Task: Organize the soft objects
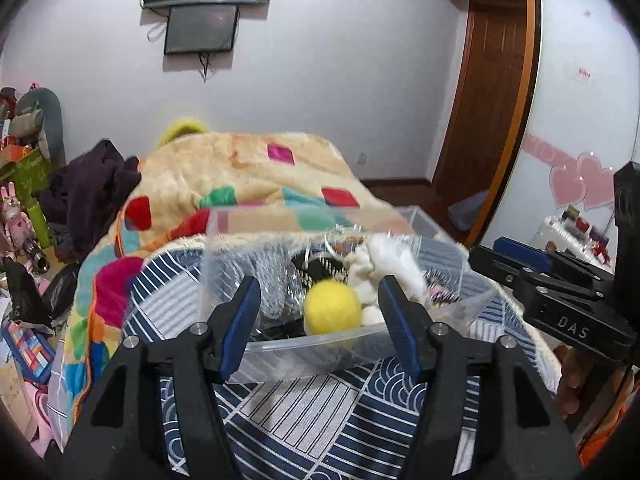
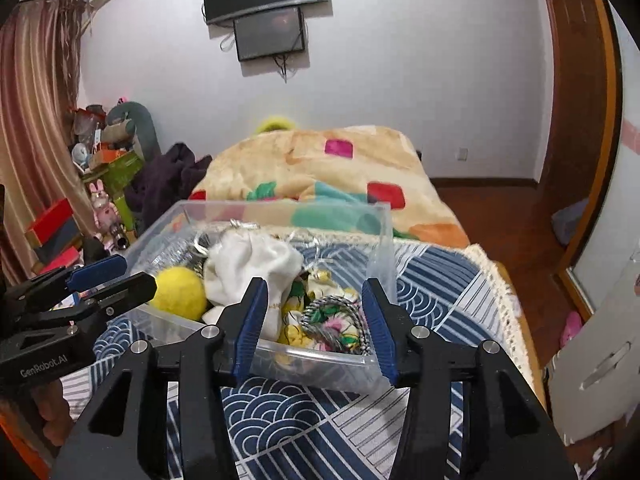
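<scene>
A clear plastic bin [image 2: 384,240] sits on a bed, on a navy and white patterned cloth [image 2: 280,412], holding a jumble of soft things. Nearest the left side of the bin is a yellow felt ball [image 2: 178,294], touching a crumpled white sock [image 2: 256,264] beside it. Further right lie small floral fabric pieces and a coil of grey braided cord [image 2: 332,316].

The left hand-held gripper [image 1: 318,312] hovers in front of the bin's near wall with its blue-padded jaws wide apart and nothing between them; the ball shows in the gap, inside the bin. The right hand-held gripper [image 2: 314,320] is likewise spread and empty, aimed at the sock and cord.

The ball looks light, fuzzy and squashy, so it should grip easily across its middle; being round, it has no long axis or facing. The sock is limp and would drape when lifted; a pinch on its bunched upper fold seems best. It lies crumpled, roughly running from the bin's back toward the near wall, though its exact direction is unclear.
</scene>
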Demonstrator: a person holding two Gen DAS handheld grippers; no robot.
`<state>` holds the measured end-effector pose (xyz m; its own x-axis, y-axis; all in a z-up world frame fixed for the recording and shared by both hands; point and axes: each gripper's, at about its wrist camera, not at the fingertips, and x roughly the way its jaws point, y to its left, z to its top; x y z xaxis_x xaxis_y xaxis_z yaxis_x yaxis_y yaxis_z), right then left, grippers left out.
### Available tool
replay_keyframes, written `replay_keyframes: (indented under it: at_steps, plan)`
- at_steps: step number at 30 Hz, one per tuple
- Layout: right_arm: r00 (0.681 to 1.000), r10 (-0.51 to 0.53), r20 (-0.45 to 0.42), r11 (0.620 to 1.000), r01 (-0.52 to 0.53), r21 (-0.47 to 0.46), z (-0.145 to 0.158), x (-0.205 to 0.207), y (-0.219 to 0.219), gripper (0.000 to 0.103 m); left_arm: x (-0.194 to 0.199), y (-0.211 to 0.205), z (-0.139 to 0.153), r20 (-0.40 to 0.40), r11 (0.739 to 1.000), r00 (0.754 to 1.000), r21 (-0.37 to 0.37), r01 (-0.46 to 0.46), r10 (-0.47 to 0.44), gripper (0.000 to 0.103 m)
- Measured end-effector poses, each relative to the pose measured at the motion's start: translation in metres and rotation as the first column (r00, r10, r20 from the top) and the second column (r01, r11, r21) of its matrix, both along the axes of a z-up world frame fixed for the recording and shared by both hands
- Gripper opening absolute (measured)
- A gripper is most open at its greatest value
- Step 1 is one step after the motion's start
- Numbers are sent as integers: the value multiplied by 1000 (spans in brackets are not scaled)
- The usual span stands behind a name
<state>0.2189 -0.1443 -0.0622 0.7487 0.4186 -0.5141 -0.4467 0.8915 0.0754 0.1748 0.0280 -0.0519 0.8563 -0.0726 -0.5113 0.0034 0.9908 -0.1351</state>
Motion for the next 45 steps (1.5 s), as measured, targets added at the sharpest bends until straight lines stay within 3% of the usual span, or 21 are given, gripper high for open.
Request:
replay_keyframes:
  at_steps: [8, 11, 14, 17, 19, 25, 29, 45]
  plan:
    - [989, 15, 150, 998, -23, 53, 44, -37, -8, 47, -45, -2, 50, 159, 999, 987, 31, -12, 7, 61]
    - [978, 19, 209, 997, -34, 68, 58, -52, -10, 56, -60, -5, 65, 199, 999, 980, 32, -7, 1, 61]
    - [968, 24, 250, 995, -47, 86, 68, -64, -12, 58, -72, -7, 76, 226, 999, 974, 34, -1, -7, 66]
    - [959, 14, 283, 994, -44, 103, 73, -74, -12, 75, -83, -9, 83, 255, 999, 967, 43, -12, 1, 73]
    - [953, 7, 302, 993, -43, 113, 76, -80, -12, 79, -89, -10, 85, 263, 999, 965, 38, -10, 0, 78]
    - [949, 3, 316, 989, -49, 140, 76, -88, -14, 88, -103, -10, 88, 284, 999, 959, 33, -19, 9, 91]
    - [946, -6, 323, 989, -42, 144, 71, -91, -14, 99, -109, -11, 88, 297, 999, 955, 38, -30, 17, 99]
    - [950, -4, 311, 988, -45, 151, 65, -97, -18, 103, -118, -16, 87, 315, 997, 949, 58, -48, 27, 103]
